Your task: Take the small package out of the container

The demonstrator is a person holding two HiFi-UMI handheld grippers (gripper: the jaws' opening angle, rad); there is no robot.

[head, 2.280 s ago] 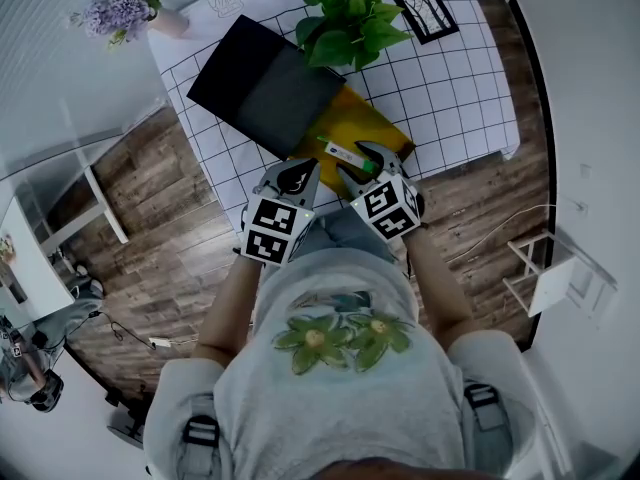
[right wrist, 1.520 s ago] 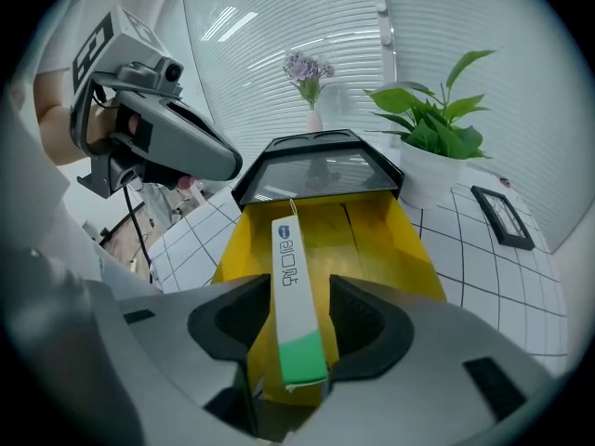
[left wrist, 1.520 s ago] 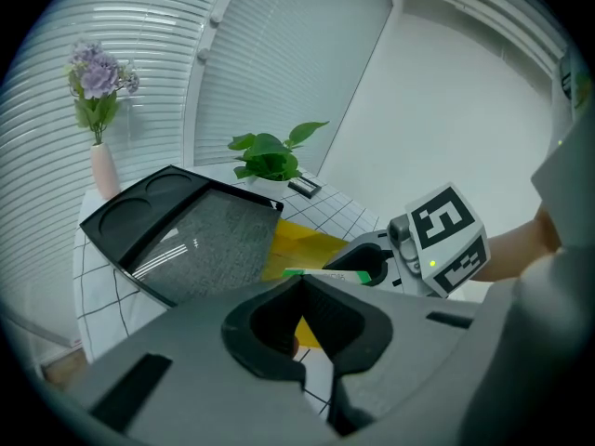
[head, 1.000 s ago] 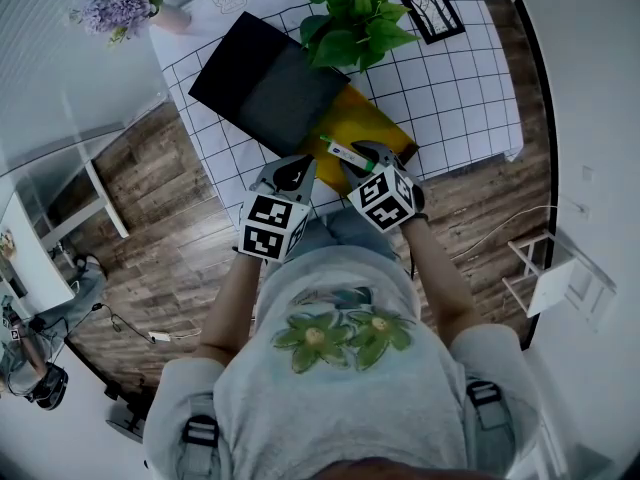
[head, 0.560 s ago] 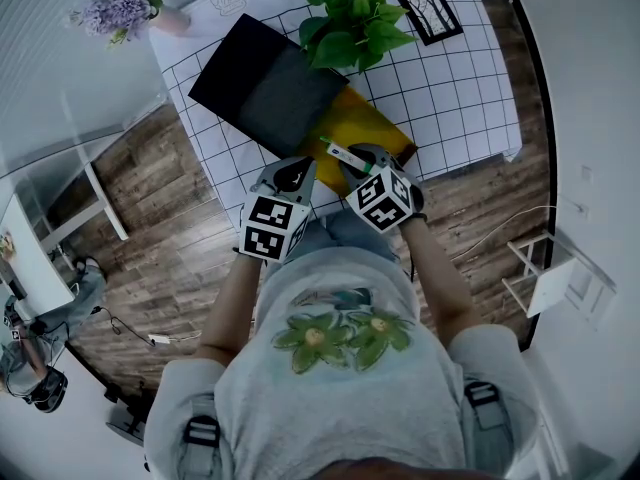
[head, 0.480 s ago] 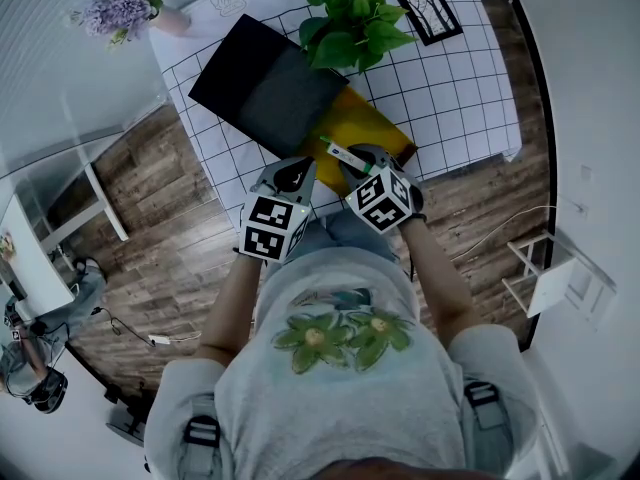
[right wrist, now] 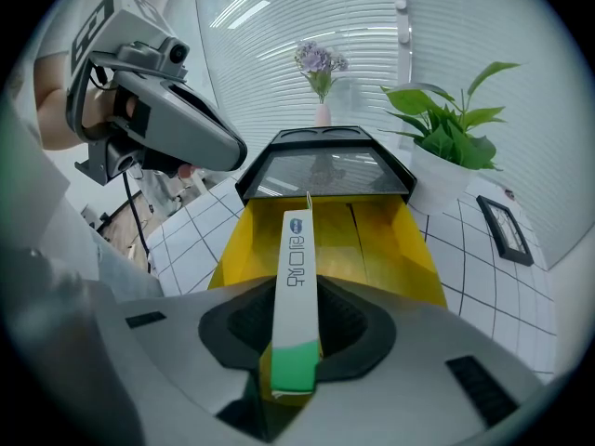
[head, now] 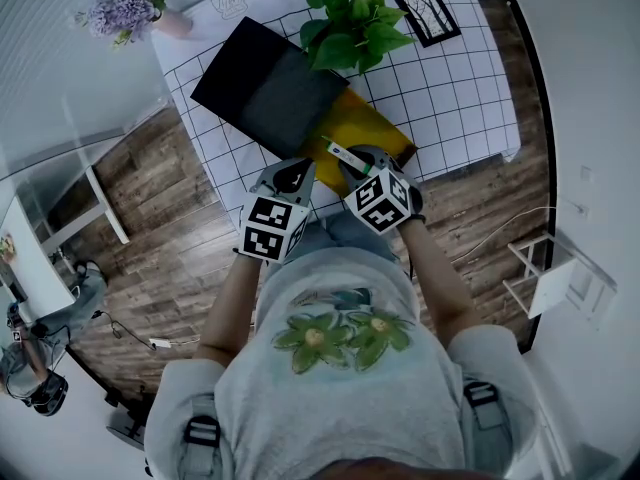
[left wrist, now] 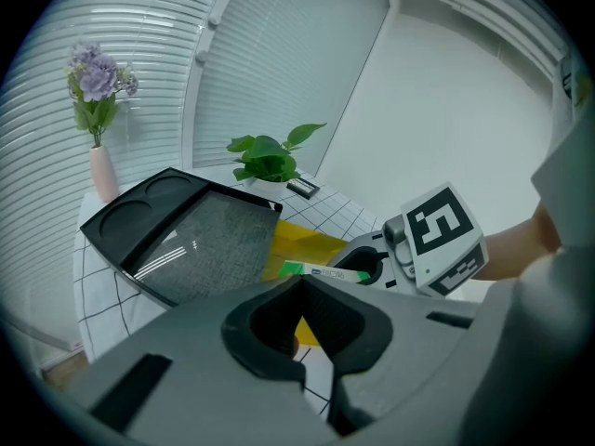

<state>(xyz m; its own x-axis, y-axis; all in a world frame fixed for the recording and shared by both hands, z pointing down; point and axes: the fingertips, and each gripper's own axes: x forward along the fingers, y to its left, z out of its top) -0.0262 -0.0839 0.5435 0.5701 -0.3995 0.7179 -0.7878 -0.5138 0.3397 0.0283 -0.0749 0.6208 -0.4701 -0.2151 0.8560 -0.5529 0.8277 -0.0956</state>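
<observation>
Jaws of right gripper (right wrist: 297, 294) just been closing; am pinching package (right wrist: 296, 244) over yellow container (right wrist: 402, 242) at desk (right wrist: 483, 277) near edge. Beside it, left gripper (left wrist: 302, 284) pressed together, empty. Lifting clear coming next.

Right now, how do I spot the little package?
On the checked table, find the yellow container. There, the jaws of the right gripper have just been closing on the small package: the only long white strip with a green end.

A table (head: 455, 83) under a white grid-lined cloth bears a yellow container (head: 378, 128), a black tray (head: 268, 86) at its far end, a potted plant (head: 352, 28), a flower vase (head: 172, 22) and a framed picture (head: 424, 11)
</observation>
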